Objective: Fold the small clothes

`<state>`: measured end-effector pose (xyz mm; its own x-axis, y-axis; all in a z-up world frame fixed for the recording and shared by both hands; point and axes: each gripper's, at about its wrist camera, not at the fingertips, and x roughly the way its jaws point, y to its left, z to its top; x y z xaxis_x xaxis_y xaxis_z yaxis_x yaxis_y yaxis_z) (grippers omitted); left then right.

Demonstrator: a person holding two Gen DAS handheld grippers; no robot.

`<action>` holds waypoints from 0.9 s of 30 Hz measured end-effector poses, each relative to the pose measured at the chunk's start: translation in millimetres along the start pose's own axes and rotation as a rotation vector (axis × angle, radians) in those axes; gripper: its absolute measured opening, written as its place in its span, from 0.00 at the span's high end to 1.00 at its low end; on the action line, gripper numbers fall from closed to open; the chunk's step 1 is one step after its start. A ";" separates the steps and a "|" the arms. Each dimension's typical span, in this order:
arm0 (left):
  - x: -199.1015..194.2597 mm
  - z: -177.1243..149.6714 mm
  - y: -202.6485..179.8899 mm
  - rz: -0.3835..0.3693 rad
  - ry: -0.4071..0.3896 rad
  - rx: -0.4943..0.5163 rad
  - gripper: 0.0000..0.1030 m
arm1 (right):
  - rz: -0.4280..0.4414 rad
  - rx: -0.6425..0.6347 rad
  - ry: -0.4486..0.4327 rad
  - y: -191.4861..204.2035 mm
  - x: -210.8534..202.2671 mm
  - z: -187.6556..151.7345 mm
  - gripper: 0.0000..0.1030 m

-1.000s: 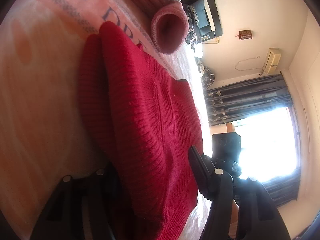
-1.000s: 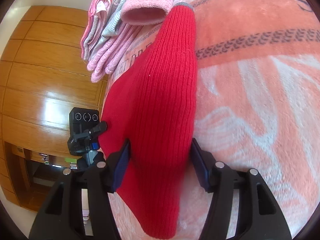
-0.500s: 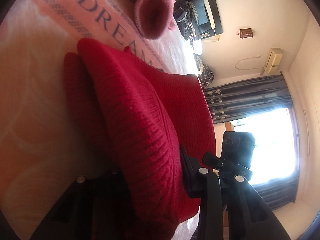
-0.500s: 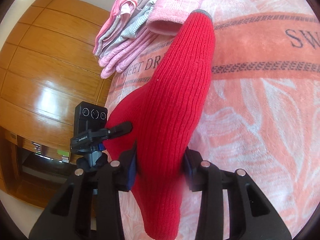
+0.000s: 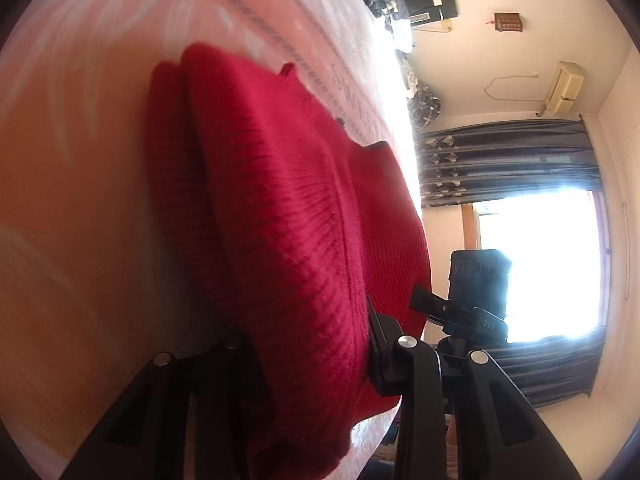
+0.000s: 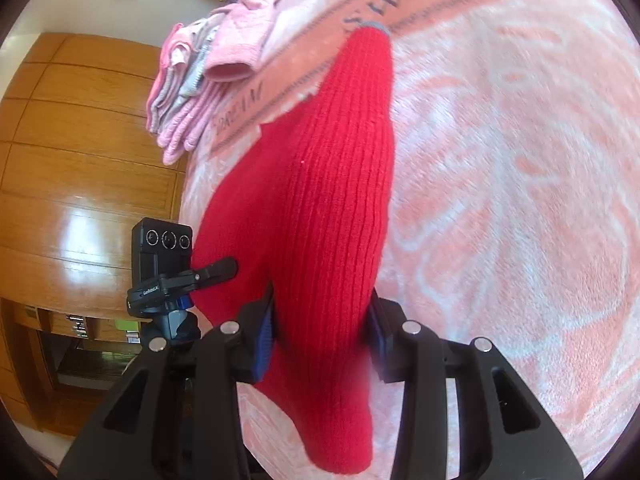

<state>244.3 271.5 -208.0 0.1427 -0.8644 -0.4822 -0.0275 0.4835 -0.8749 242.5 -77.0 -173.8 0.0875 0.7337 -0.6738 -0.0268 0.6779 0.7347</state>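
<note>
A red ribbed knit sweater [image 5: 280,200] lies on a pink patterned blanket [image 5: 80,160]. My left gripper [image 5: 308,344] is shut on a bunched edge of it, the cloth bulging between the fingers. In the right wrist view the same red sweater [image 6: 320,200] stretches away towards its grey-trimmed cuff [image 6: 374,28], lifted off the pink blanket [image 6: 520,200]. My right gripper [image 6: 322,328] is shut on its thick folded part, and a loose end hangs below the fingers.
A stack of folded pink and grey clothes [image 6: 200,80] sits at the far edge of the bed. A black camera on a tripod [image 6: 164,264] stands beside the bed, in front of a wooden wardrobe [image 6: 80,160]. The same camera [image 5: 476,288] shows against a bright curtained window [image 5: 540,260].
Both grippers closed tighter on the red sweater and drew it back and up, away from the stack of pink clothes, which now looks farther off.
</note>
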 end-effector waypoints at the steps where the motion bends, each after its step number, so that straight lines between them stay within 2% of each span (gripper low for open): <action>1: 0.5 -0.9 1.9 -0.003 -0.008 0.008 0.62 | 0.017 0.016 0.007 -8.8 1.9 -3.5 0.63; 3: 0.2 -0.4 -0.5 -0.003 -0.010 0.018 0.61 | 0.054 0.031 0.012 -17.6 2.8 -3.7 0.61; 7: -4.3 -8.3 -8.9 0.017 -0.003 0.043 0.56 | 0.062 -0.010 0.002 -12.1 -10.5 -6.9 0.48; 9: -9.1 -18.9 -14.7 0.029 0.004 0.073 0.46 | 0.070 -0.025 0.001 -11.5 -19.0 -17.9 0.40; 13: -17.6 -42.5 -25.0 0.070 0.012 0.160 0.37 | 0.092 -0.021 0.045 -23.7 -24.8 -57.2 0.41; 18: -13.8 -70.4 -27.4 0.087 0.036 0.226 0.37 | 0.098 -0.062 0.055 -22.0 -14.6 -81.9 0.51; 20: -7.3 -76.7 -31.6 0.085 0.068 0.233 0.39 | 0.085 -0.075 0.074 -15.0 -9.5 -80.9 0.65; 21: -6.0 -79.4 -32.5 0.083 0.082 0.233 0.40 | 0.067 -0.088 0.085 -10.5 -7.0 -80.0 0.78; 23: -4.5 -90.8 -25.8 0.080 0.106 0.227 0.46 | 0.067 -0.106 0.080 -2.7 -11.6 -79.3 0.82; 27: 5.5 -91.0 -34.4 0.086 0.109 0.199 0.53 | 0.045 -0.129 0.040 8.2 -39.0 -81.7 0.83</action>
<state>156.0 237.5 -184.6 0.0407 -0.8233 -0.5661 0.1625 0.5645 -0.8093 157.5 -96.3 -147.9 0.0438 0.7628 -0.6451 -0.1577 0.6429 0.7495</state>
